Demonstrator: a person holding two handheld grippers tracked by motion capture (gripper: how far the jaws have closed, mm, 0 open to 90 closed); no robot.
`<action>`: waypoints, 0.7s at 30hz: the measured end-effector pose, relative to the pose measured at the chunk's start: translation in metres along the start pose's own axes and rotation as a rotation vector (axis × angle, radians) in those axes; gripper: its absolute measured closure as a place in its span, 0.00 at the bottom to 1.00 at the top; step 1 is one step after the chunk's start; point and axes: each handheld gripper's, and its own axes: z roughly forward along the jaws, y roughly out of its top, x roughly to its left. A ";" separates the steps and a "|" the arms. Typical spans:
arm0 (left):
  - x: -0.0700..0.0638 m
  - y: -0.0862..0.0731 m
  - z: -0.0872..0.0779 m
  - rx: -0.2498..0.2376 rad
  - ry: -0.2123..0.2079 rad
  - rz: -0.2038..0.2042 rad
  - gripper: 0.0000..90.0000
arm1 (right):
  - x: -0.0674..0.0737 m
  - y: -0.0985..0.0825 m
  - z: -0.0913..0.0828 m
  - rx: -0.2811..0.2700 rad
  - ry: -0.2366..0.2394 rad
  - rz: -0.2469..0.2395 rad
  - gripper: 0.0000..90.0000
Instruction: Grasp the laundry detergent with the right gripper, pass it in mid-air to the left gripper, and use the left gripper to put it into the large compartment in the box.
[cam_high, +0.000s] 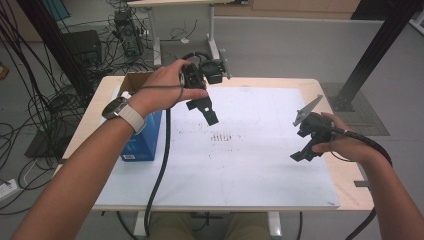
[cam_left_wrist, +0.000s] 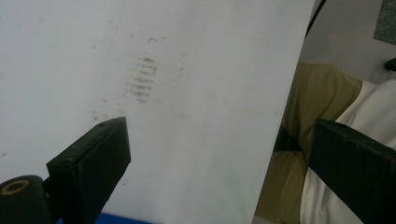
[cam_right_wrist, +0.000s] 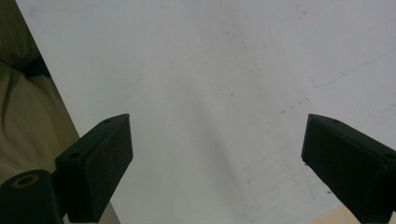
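I see both jaws spread, empty | blue box (cam_high: 145, 137) left of left gripper (cam_high: 206, 111) (nearer) | right gripper (cam_high: 305, 150) well apart

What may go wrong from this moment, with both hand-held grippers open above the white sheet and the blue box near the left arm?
1. The left forearm passes just over the blue box at the table's left edge, so a careless move might knock it off.
2. The cable of the left hand-held gripper hangs across the white sheet and might drag it.
3. The right hand-held gripper is low; it could strike the sheet.
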 end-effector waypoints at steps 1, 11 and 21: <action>-0.001 0.001 0.004 0.003 -0.002 0.004 0.07 | 0.000 0.000 0.000 -0.001 0.000 0.000 0.10; -0.003 0.003 0.025 0.010 -0.014 0.015 0.07 | -0.001 -0.005 0.000 -0.006 -0.006 0.015 0.10; 0.001 -0.002 0.029 0.017 -0.007 -0.007 0.07 | -0.001 -0.008 0.000 -0.007 -0.003 0.016 0.10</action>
